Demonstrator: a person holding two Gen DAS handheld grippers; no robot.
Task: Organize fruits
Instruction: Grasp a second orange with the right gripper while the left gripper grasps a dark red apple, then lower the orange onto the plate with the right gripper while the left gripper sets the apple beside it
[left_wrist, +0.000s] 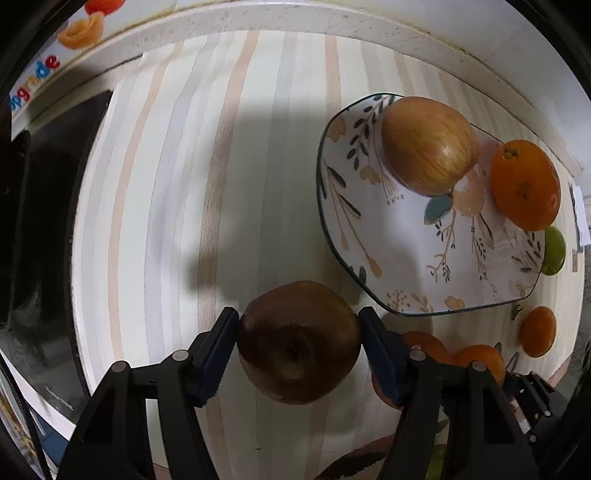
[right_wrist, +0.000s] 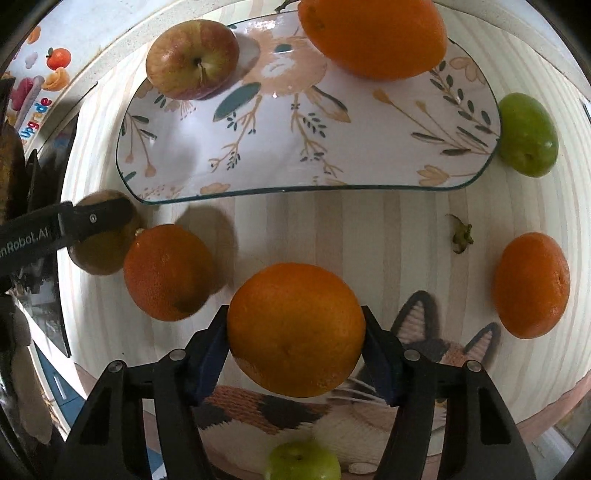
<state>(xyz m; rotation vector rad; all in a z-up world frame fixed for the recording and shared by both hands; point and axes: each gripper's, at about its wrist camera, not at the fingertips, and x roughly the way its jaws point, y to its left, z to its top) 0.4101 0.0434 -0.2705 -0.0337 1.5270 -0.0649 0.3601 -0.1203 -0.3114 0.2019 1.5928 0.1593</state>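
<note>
I'm at the pick-up step, both hands at once. My left gripper (left_wrist: 298, 341) is clamped on a dark apple (left_wrist: 298, 341) just beside the plate (left_wrist: 406, 236), near its rim. My right gripper (right_wrist: 295, 332) is clamped on an orange (right_wrist: 295, 329), in front of the plate. Next I judge both need lifting clear, then setting on bare plate beside the red apple (right_wrist: 192, 59) there.

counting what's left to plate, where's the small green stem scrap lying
In the right wrist view the stem scrap lies on the striped mat, right of centre, below the floral plate and just left of the loose orange.
</note>
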